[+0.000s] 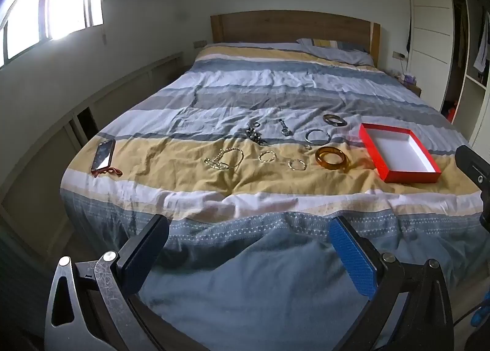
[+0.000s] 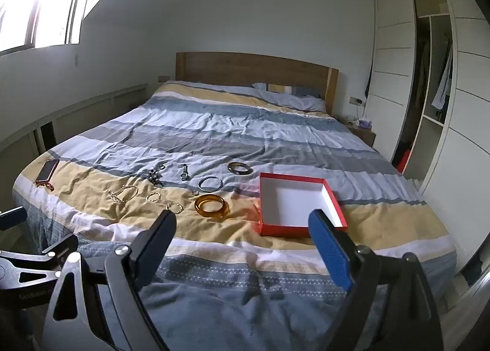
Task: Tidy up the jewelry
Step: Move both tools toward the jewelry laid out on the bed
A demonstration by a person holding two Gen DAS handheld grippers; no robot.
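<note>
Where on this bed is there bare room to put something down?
The red box is empty inside. The yellow stripe lies bare between the phone and the gold chain, and the bedspread is free from the jewelry up to the pillow. It is crowded between the chain and the amber bangle.

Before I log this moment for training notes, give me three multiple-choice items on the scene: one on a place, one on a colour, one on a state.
1. Where does the amber bangle lie?
A. inside the box
B. on the bedspread, left of the box
C. on the pillow

2. What colour is the outside of the open box?
A. red
B. green
C. black

3. How is the right gripper?
A. shut on a bracelet
B. shut on nothing
C. open and holding nothing

Answers: 1 B, it rests on the yellow stripe beside the box; 2 A, its walls are red and its inside white; 3 C, its fingers stand wide apart with only bedding between them.
</note>
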